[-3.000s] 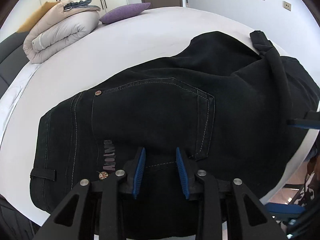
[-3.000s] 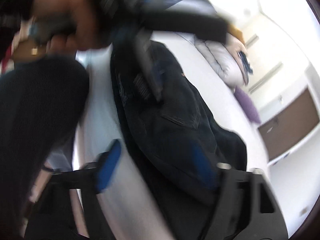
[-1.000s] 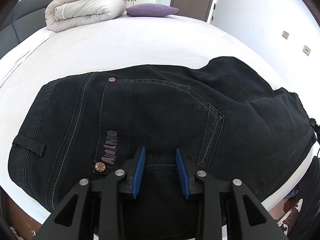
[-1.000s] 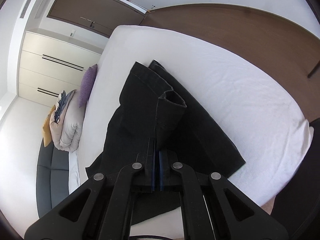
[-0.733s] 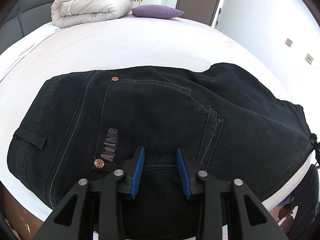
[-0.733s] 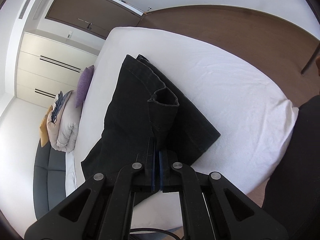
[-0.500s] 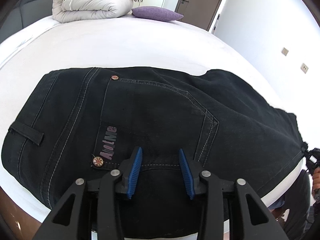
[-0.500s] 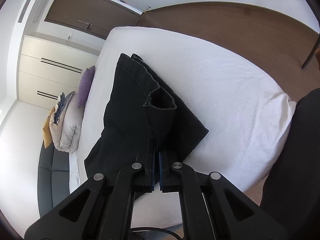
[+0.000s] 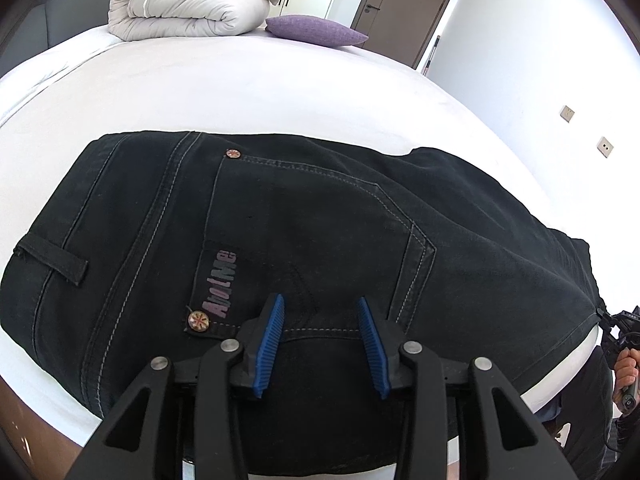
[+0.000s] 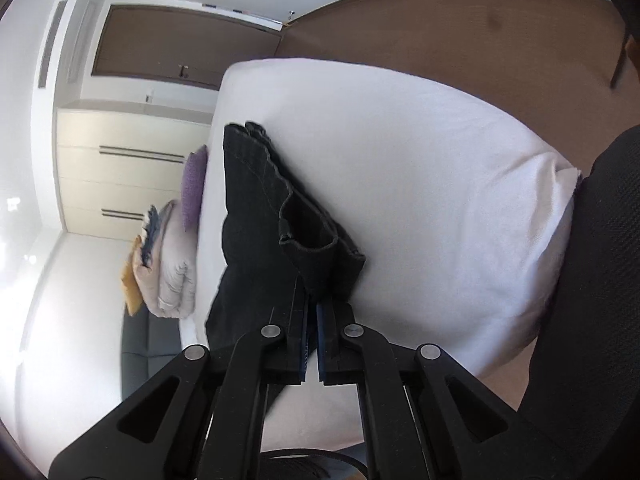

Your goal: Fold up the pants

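Observation:
Black denim pants [image 9: 312,240] lie on the white bed [image 9: 240,92], back pocket and waistband up. My left gripper [image 9: 320,320] is open, its blue pads hovering over the pocket's lower seam near the bed's front edge. My right gripper [image 10: 311,320] is shut on the pants [image 10: 256,208] at the leg hems, which are doubled and lifted off the sheet. The right gripper also shows small at the right edge of the left wrist view [image 9: 618,332].
A rolled grey duvet [image 9: 188,12] and a purple cushion [image 9: 316,31] lie at the bed's far end. White wardrobes [image 10: 120,172] and a brown door [image 9: 404,4] stand beyond. Brown floor [image 10: 480,32] surrounds the bed. The person's dark-clothed body [image 10: 596,280] is at the right.
My right gripper has carried the leg hems along the bed, bunching the legs closer. The left gripper has opened slightly wider and stayed over the pocket.

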The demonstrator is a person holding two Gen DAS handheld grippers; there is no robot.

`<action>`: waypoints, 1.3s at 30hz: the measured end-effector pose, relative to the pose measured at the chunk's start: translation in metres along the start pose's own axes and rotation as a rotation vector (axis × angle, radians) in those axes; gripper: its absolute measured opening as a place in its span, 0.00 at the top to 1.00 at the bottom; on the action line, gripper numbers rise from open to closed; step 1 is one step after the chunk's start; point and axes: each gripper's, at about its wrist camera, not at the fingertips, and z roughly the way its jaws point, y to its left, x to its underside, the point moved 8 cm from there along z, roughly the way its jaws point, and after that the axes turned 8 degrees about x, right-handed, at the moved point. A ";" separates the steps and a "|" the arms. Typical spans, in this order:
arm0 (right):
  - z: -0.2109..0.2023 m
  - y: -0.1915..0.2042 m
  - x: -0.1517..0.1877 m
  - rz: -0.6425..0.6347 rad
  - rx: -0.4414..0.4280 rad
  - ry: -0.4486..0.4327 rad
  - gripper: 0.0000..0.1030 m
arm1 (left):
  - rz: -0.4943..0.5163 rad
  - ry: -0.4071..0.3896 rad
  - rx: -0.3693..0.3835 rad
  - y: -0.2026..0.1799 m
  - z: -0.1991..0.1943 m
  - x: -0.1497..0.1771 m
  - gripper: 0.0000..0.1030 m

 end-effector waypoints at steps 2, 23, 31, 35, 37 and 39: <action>-0.006 -0.005 -0.010 0.048 -0.045 -0.007 0.98 | -0.002 -0.002 0.005 0.000 0.000 0.000 0.59; 0.110 0.140 0.179 -0.236 -0.098 0.472 0.42 | 0.060 0.003 -0.013 -0.010 -0.001 0.004 0.42; 0.141 0.141 0.199 -0.218 -0.063 0.530 0.51 | 0.050 -0.001 0.001 -0.005 -0.005 0.005 0.42; 0.153 0.139 0.204 -0.204 -0.063 0.545 0.61 | 0.049 -0.001 -0.007 -0.002 -0.006 0.005 0.44; 0.154 0.132 0.205 -0.201 -0.052 0.548 0.70 | 0.045 -0.001 -0.010 -0.001 -0.007 0.005 0.46; 0.161 0.130 0.206 -0.203 -0.037 0.549 0.87 | 0.045 -0.001 -0.009 0.000 -0.007 0.005 0.47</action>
